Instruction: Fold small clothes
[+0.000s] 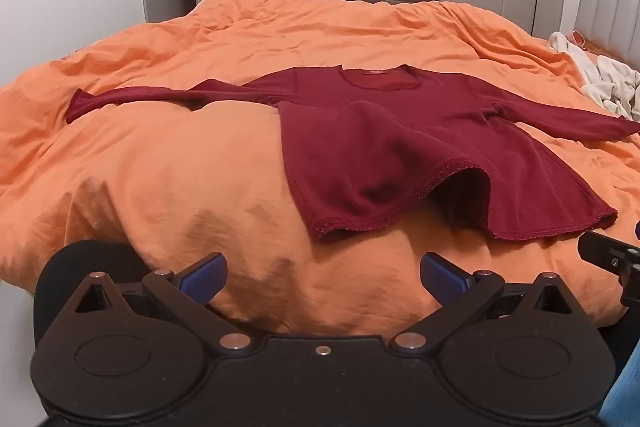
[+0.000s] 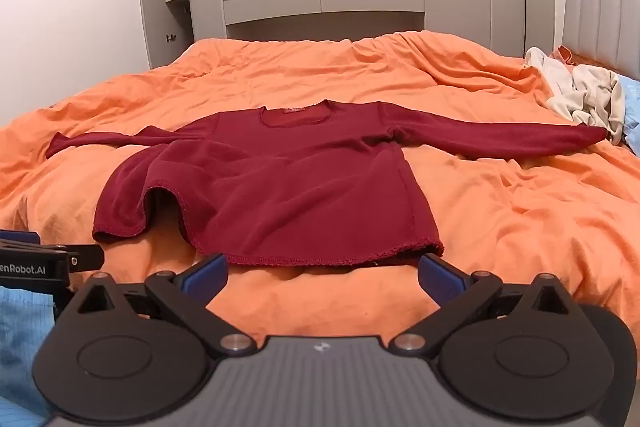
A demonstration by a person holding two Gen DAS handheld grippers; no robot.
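Note:
A dark red long-sleeved top (image 1: 400, 147) (image 2: 288, 179) lies spread out on the orange duvet (image 1: 180, 167) (image 2: 500, 211), both sleeves stretched sideways and the neckline at the far end. Its hem faces me, with one ruffled hump where the cloth arches up. In the left wrist view my left gripper (image 1: 323, 277) hovers open over bare duvet, short of the hem's left corner. My right gripper (image 2: 322, 277) stands open just short of the hem, nothing between its blue pads (image 2: 438, 277). Each gripper shows at the edge of the other's view.
A pile of cream-white clothes (image 1: 600, 83) (image 2: 580, 95) lies at the bed's far right by the padded headboard (image 2: 600, 19). Grey cabinets and shelves (image 2: 320, 3) with a window stand beyond the bed. A light blue sleeve (image 2: 20, 331) shows at lower left.

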